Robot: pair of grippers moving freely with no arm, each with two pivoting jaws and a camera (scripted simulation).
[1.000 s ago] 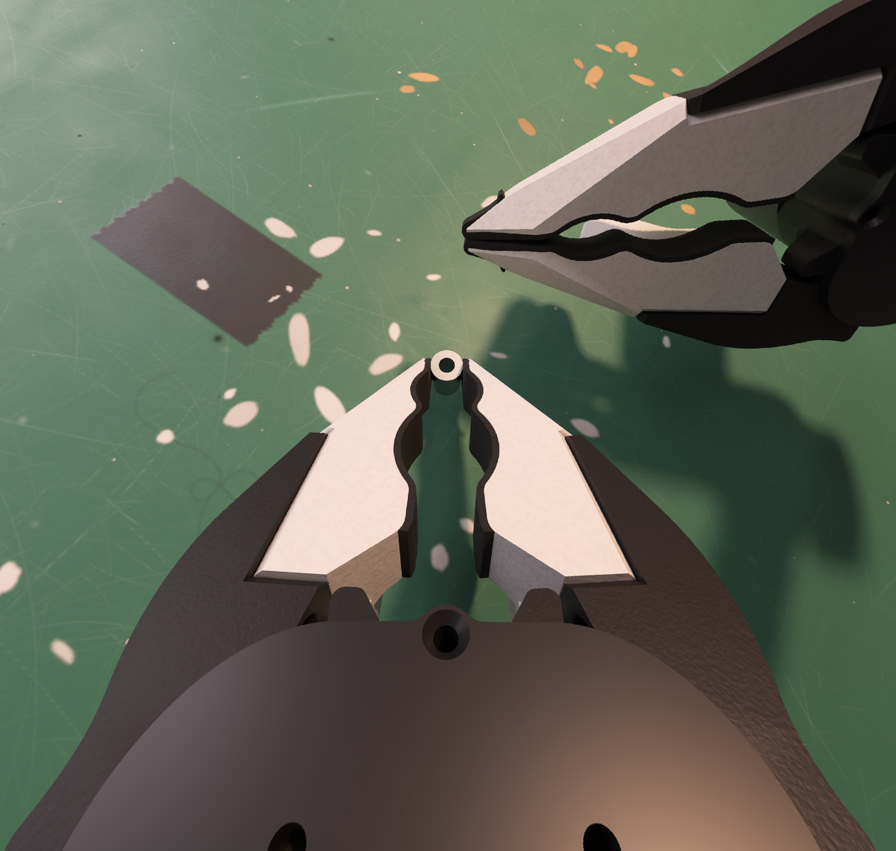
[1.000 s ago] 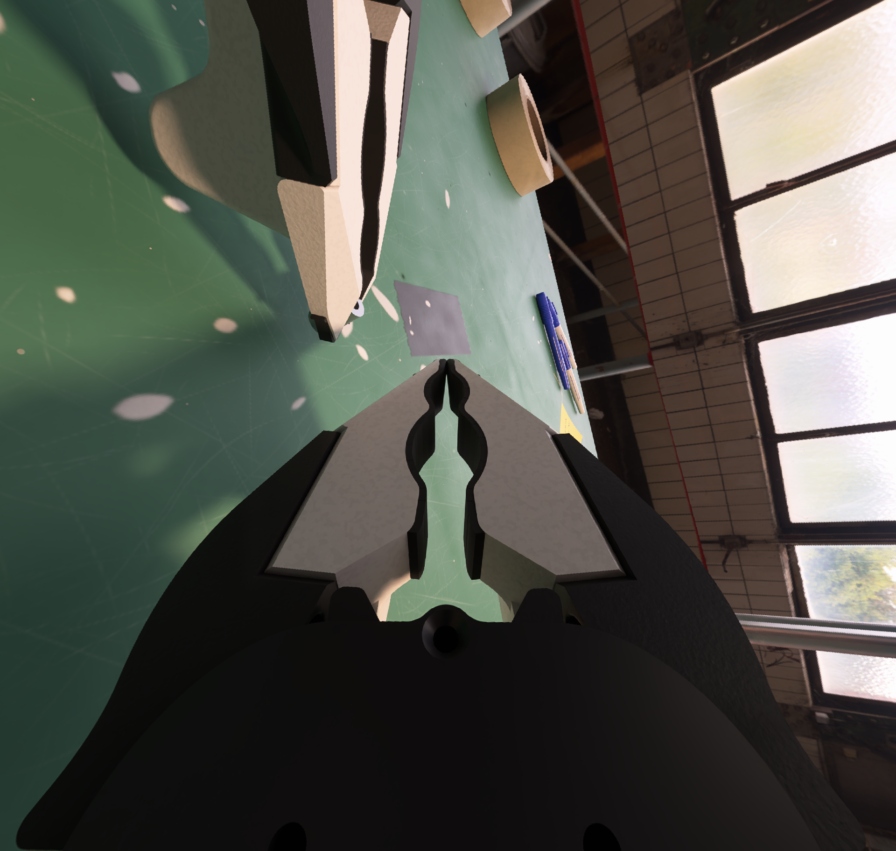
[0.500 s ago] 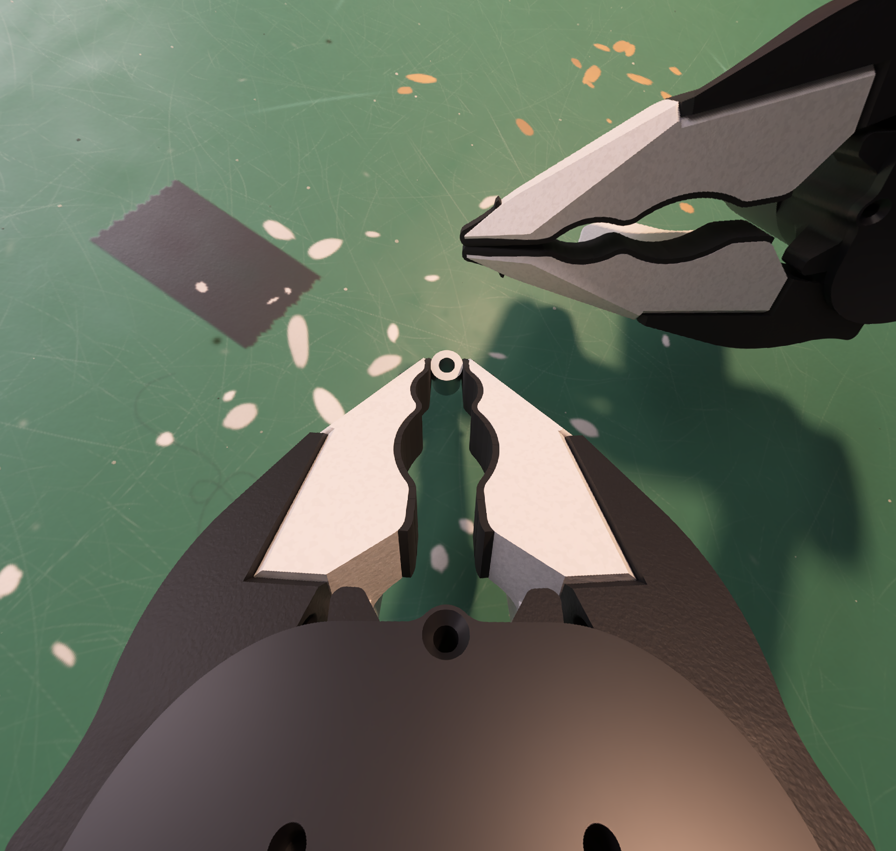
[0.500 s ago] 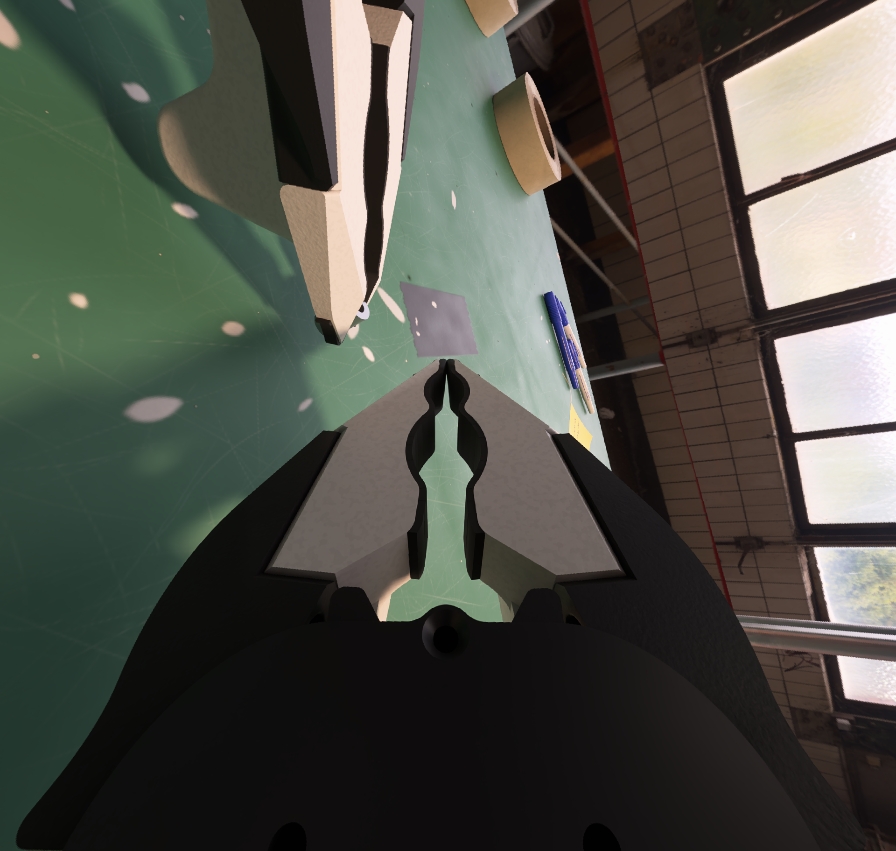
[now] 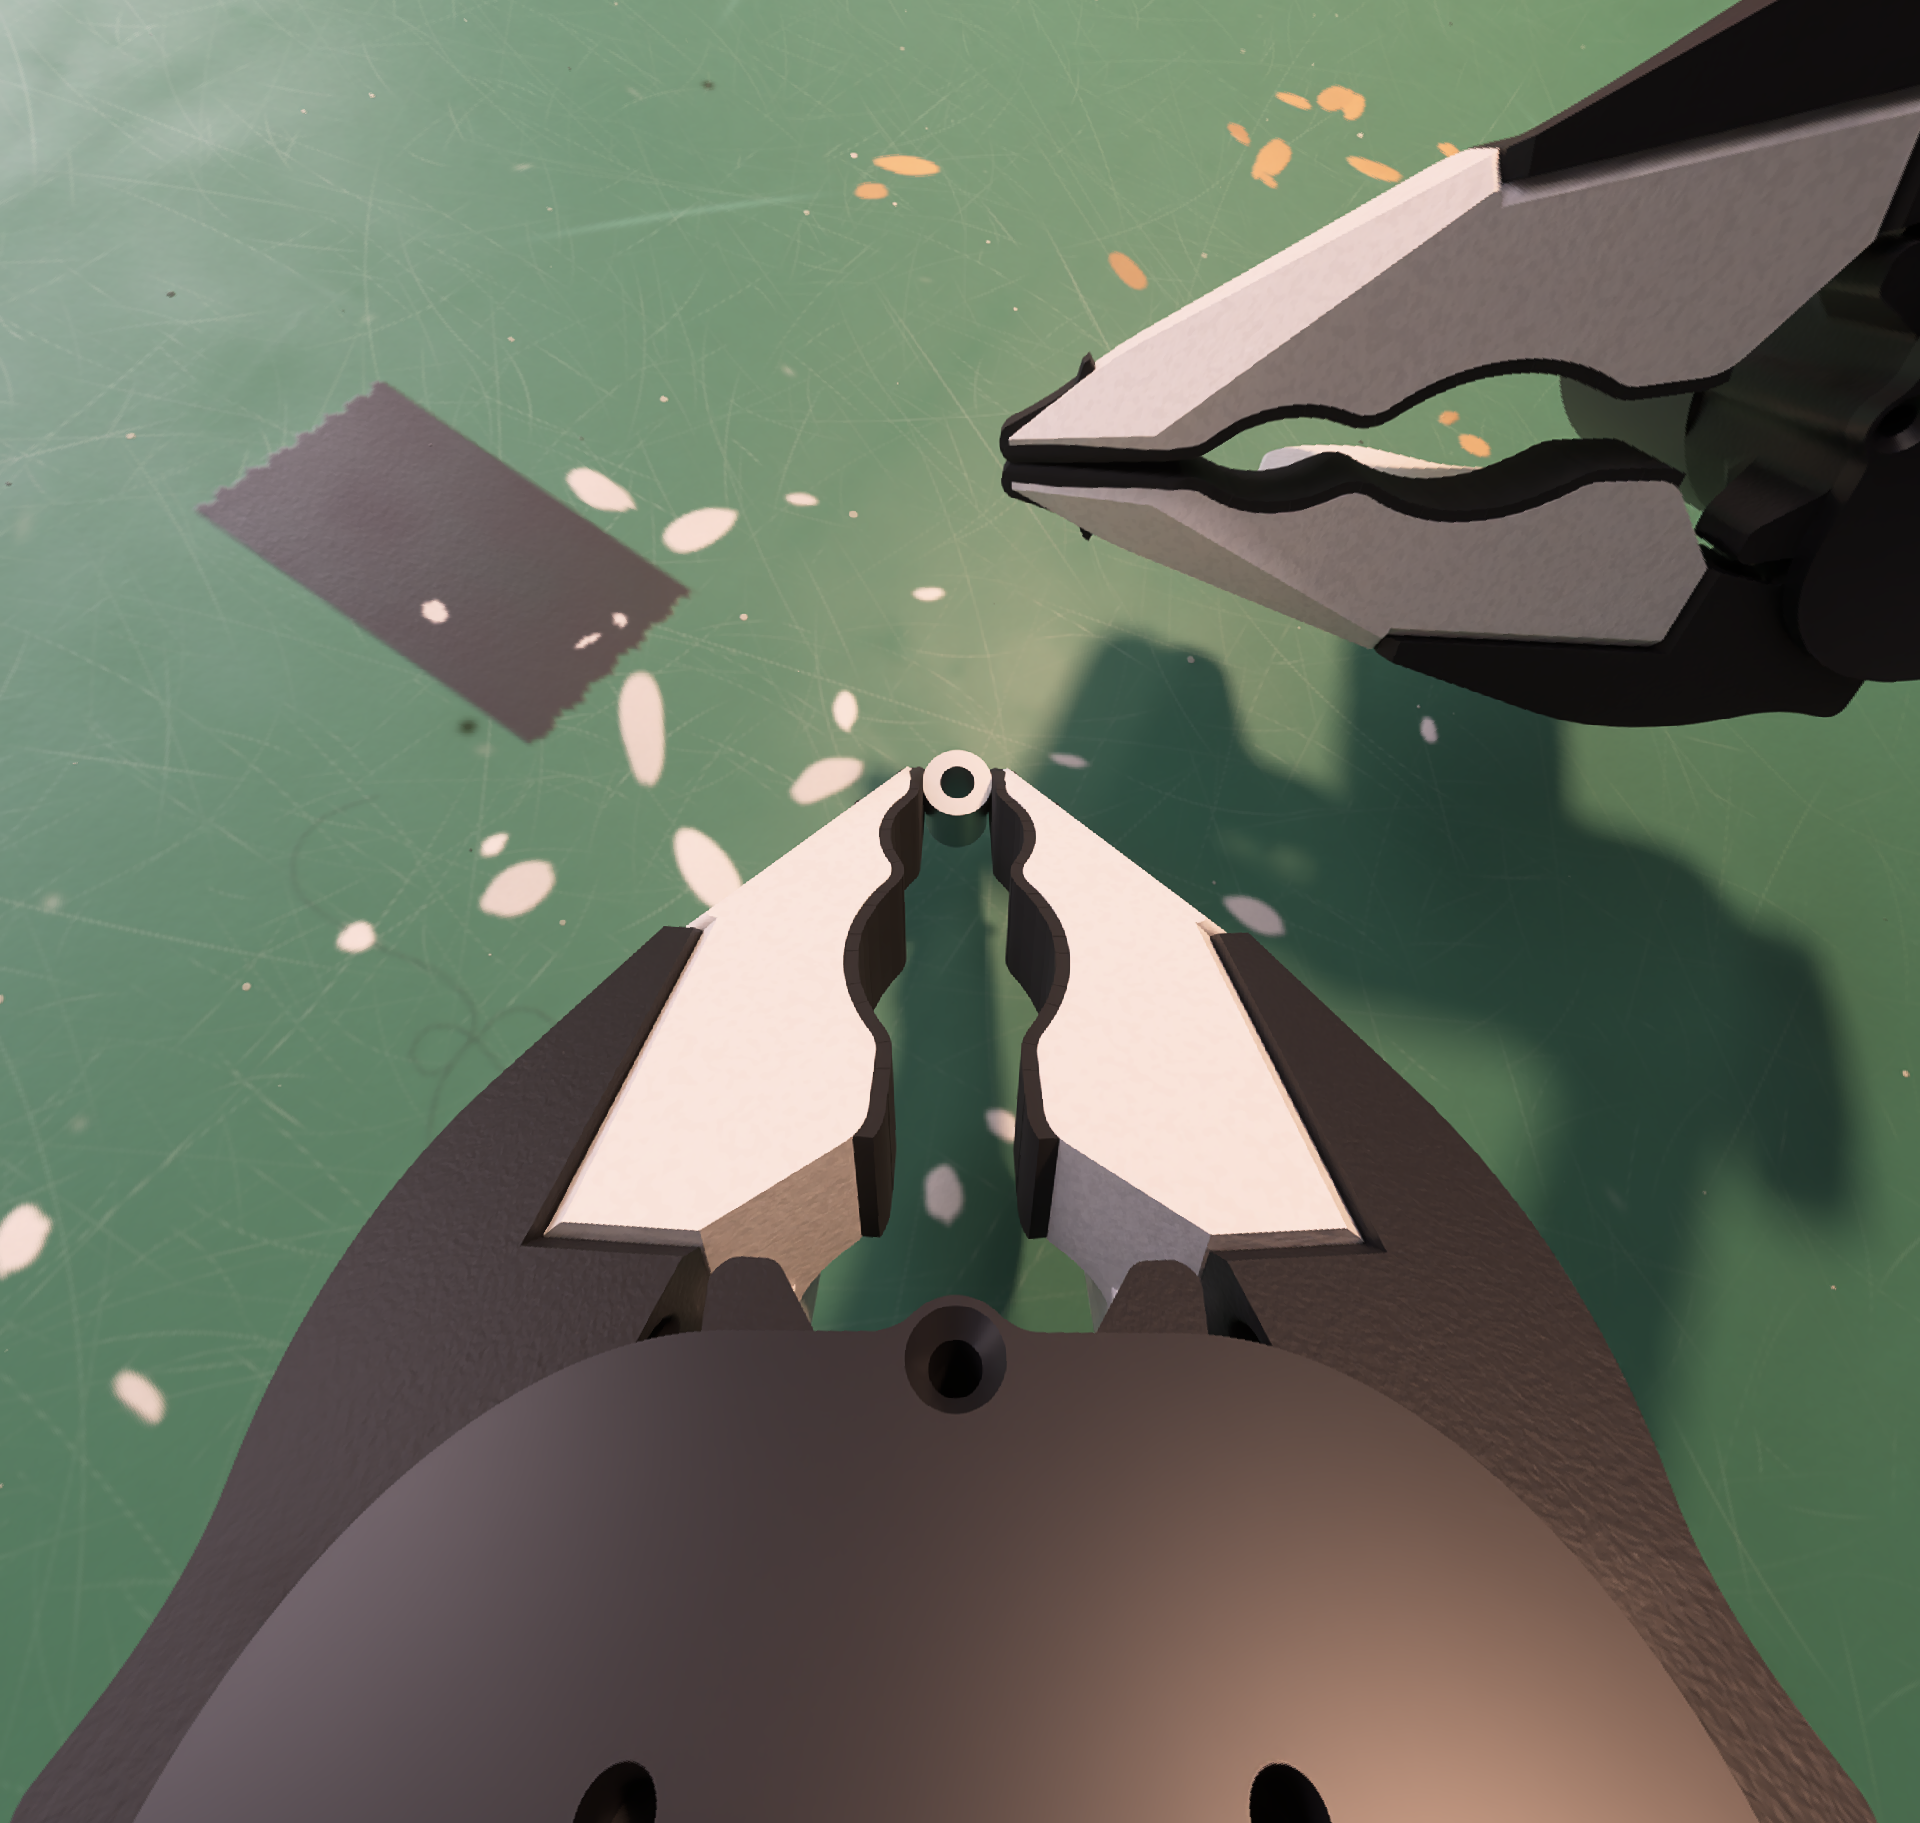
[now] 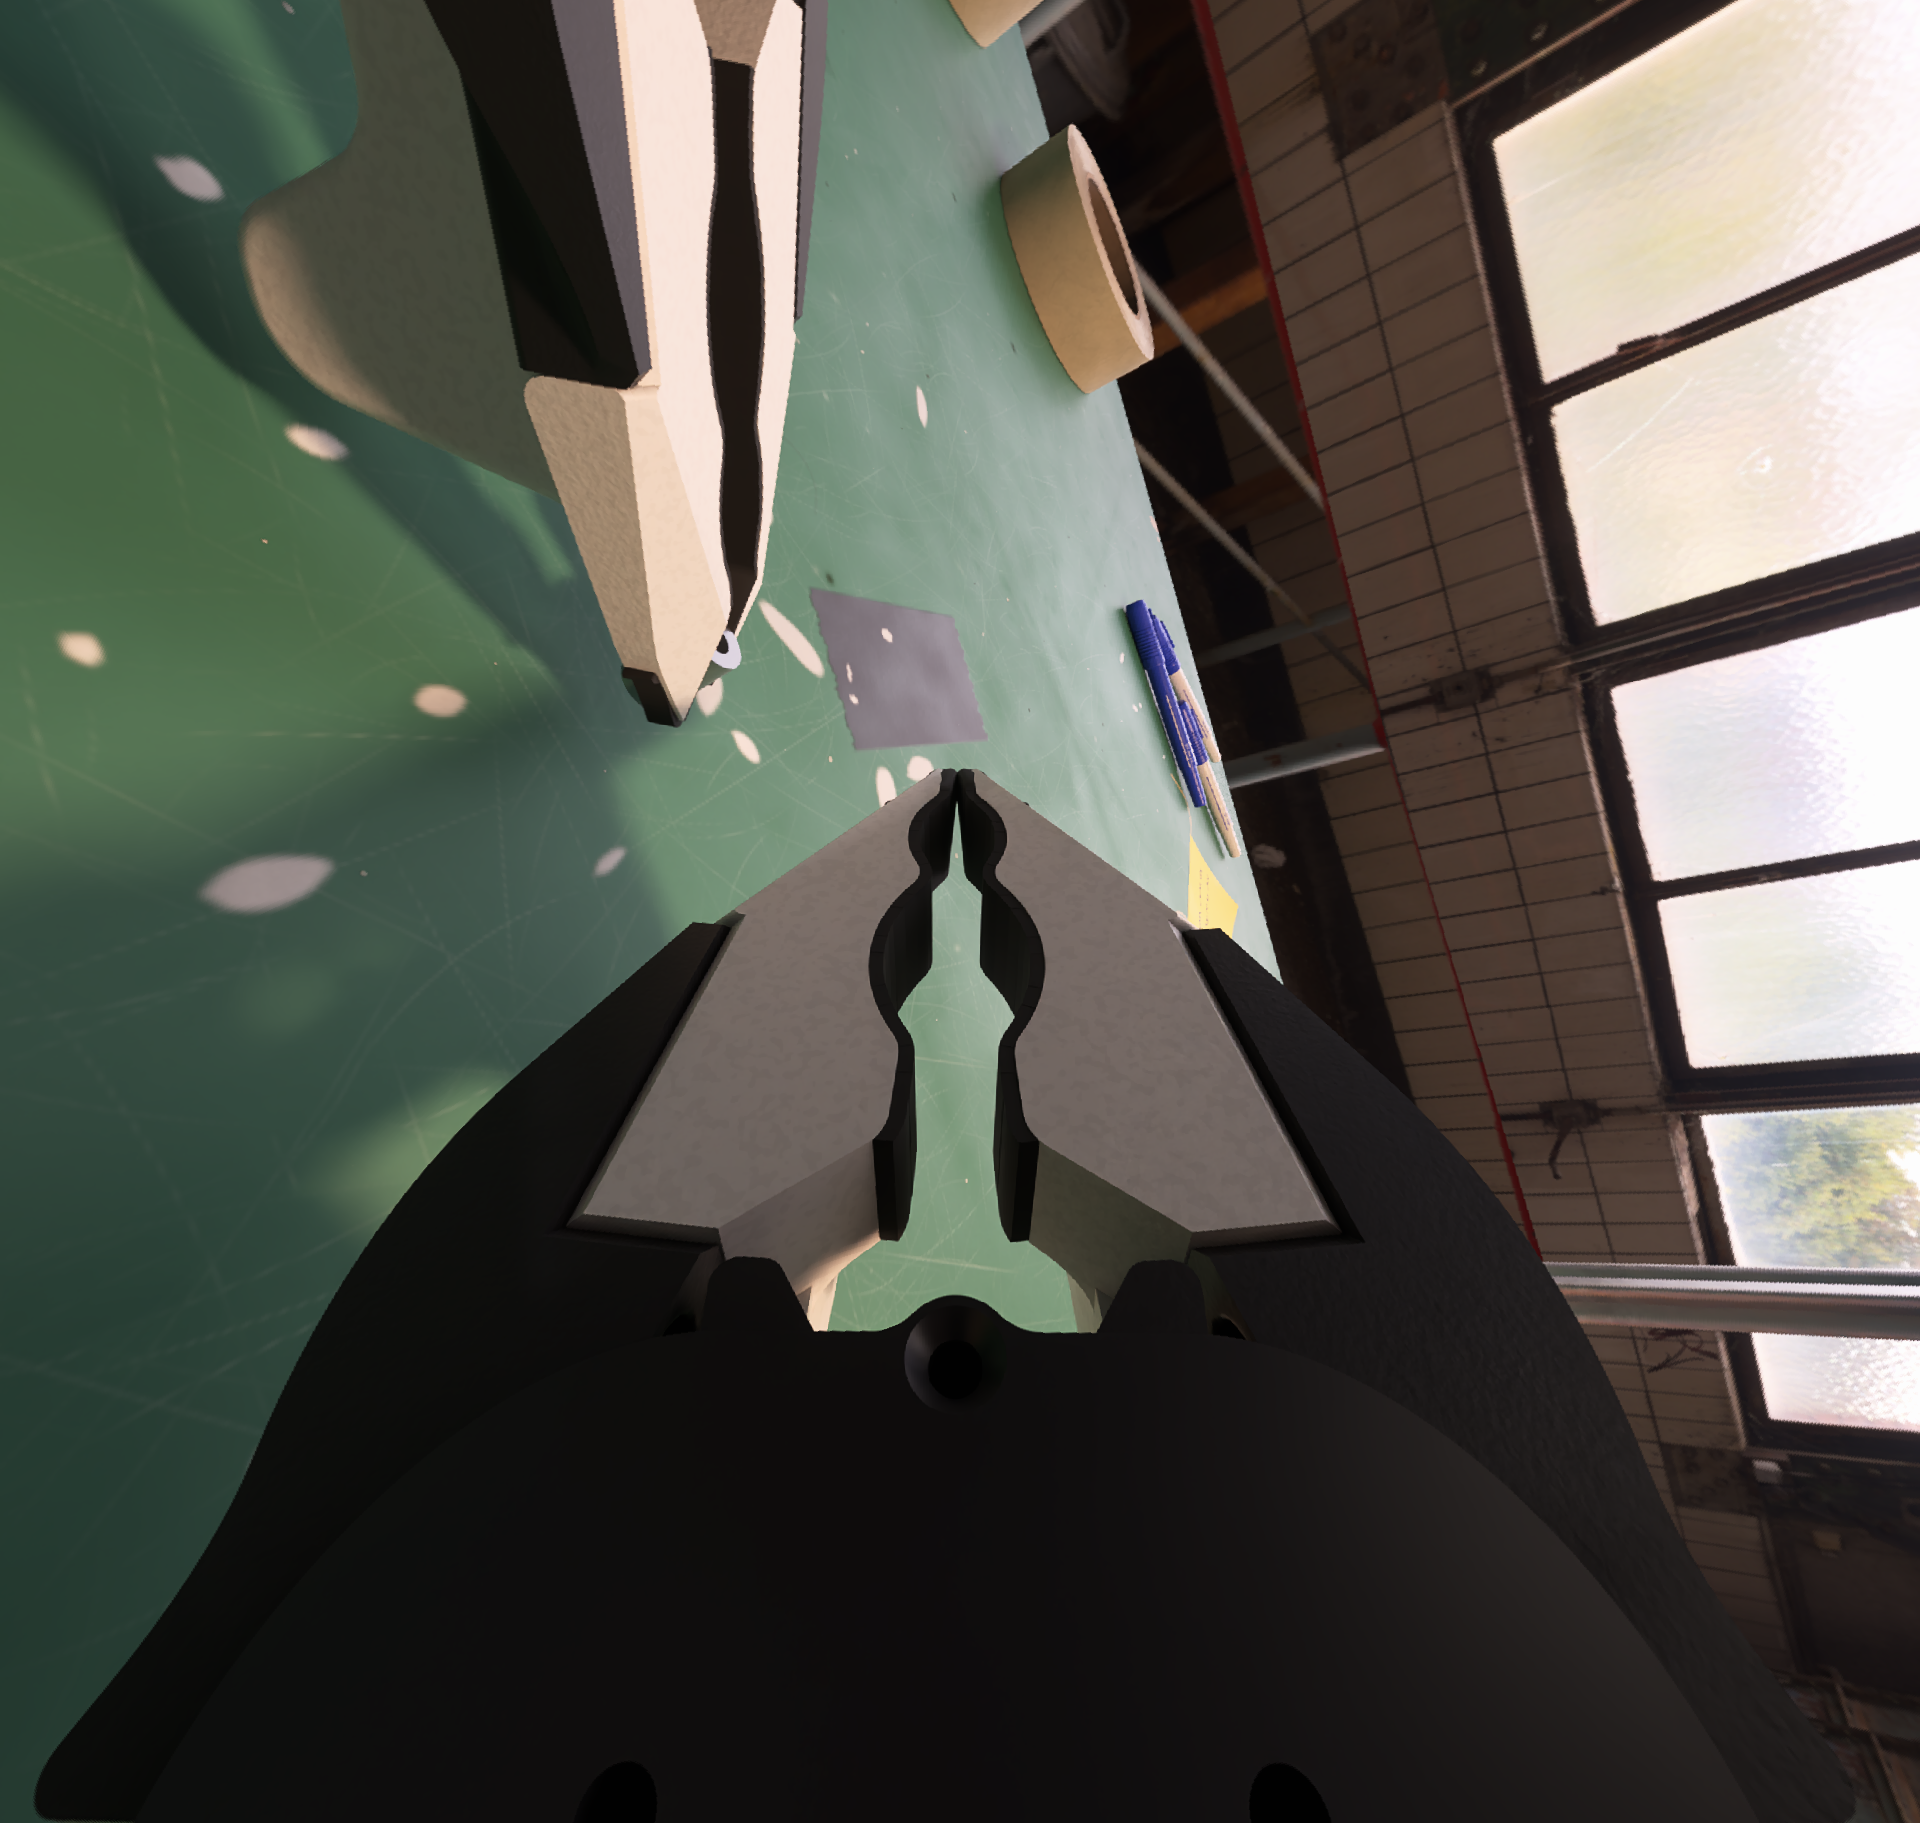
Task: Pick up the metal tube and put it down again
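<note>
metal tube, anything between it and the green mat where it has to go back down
Nothing visible does. The metal tube is pinched upright at the tips of the left gripper, with bare green mat around it. The shut right gripper hangs off to the side, apart from it.

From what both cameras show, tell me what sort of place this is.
Probably a workshop or old industrial hall. A scratched green work mat spattered with paint flecks covers the bench, rolls of masking tape stand on it, and behind it run a tiled wall and tall, dark-framed windows.
</note>
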